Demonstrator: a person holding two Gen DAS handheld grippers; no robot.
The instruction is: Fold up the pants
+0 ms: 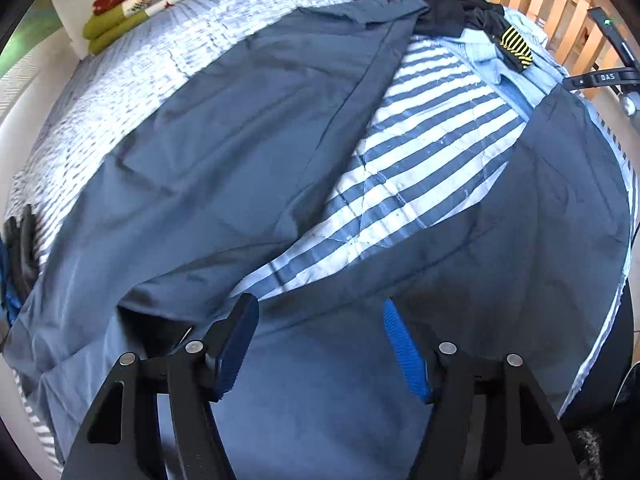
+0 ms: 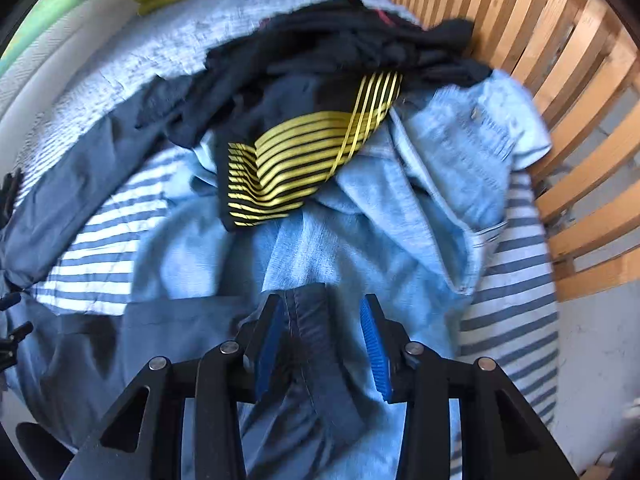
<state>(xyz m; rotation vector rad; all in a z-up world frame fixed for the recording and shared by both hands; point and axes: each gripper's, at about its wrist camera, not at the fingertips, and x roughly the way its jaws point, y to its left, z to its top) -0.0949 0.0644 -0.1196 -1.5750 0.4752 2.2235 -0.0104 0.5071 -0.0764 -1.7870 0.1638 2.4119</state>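
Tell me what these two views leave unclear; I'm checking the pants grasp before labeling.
- Pants waistband: left view, cut off by the bottom edge and left tool.
- Right tool: a hem fold lies between its fingers; whether it is pinched, cannot tell.
- Far leg cuff: under the dark clothes.
- Clothes pile: right view, blurred.

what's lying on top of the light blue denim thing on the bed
A black garment with yellow stripes lies on the light blue denim, with more dark clothes piled behind. What lies under that pile is hidden.
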